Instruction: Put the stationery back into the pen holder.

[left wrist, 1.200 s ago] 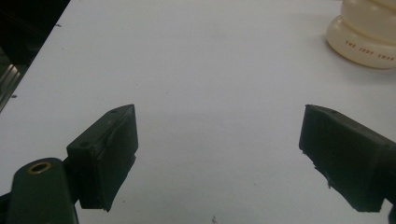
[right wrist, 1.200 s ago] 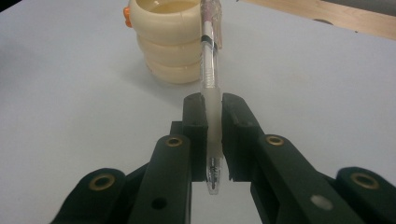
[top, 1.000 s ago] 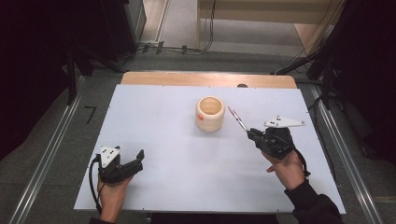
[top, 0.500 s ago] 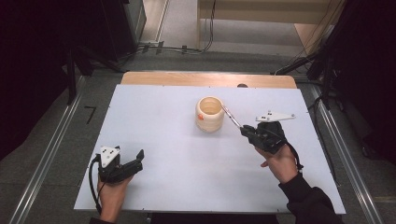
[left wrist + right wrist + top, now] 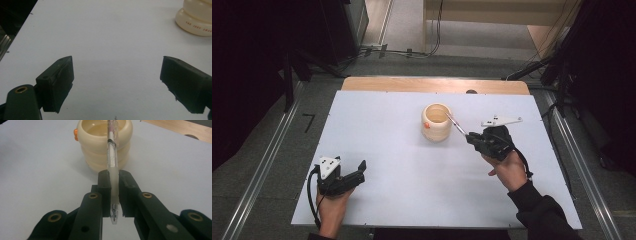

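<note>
Since before, our right gripper [image 5: 473,138] has moved left, squeezing the pen [image 5: 111,160]; next we tip it into the cup [image 5: 436,121]. Our left gripper [image 5: 356,172] rests open.

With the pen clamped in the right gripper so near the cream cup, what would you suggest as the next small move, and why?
Probably carry the right gripper a little further forward and tip the pen down into the cup. The pen is held firmly between the jaws, and its far end lies over the cup's open mouth, so it seems ready to go in.
</note>
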Demonstrator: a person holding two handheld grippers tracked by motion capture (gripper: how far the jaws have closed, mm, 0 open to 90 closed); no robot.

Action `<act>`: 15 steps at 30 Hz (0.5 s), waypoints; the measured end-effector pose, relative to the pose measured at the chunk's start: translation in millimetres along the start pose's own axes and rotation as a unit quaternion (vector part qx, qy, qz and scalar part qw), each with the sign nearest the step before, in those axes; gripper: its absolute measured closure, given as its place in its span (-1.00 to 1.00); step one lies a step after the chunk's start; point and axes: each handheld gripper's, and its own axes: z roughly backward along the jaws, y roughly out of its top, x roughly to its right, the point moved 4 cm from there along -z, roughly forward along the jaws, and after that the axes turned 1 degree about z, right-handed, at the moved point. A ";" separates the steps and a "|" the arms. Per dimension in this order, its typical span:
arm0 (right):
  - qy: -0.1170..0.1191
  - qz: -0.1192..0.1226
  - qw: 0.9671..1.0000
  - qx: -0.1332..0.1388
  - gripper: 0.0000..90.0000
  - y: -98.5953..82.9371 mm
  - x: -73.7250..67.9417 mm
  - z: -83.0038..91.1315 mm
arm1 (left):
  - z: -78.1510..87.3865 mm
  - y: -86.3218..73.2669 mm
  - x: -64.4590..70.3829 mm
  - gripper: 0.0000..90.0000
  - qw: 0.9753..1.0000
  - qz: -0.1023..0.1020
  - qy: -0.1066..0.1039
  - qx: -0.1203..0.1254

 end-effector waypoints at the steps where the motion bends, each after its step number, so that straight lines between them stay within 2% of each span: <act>1: 0.002 0.002 1.000 0.000 0.75 1.7 -0.3 -0.5 | 0.0 0.0 0.0 -0.72 1.000 0.000 0.000 0.000; 15: 0.009 0.027 0.999 -0.036 0.75 28.8 -1.7 -9.5 | -0.1 0.0 -0.8 -0.72 1.000 0.001 -0.002 0.001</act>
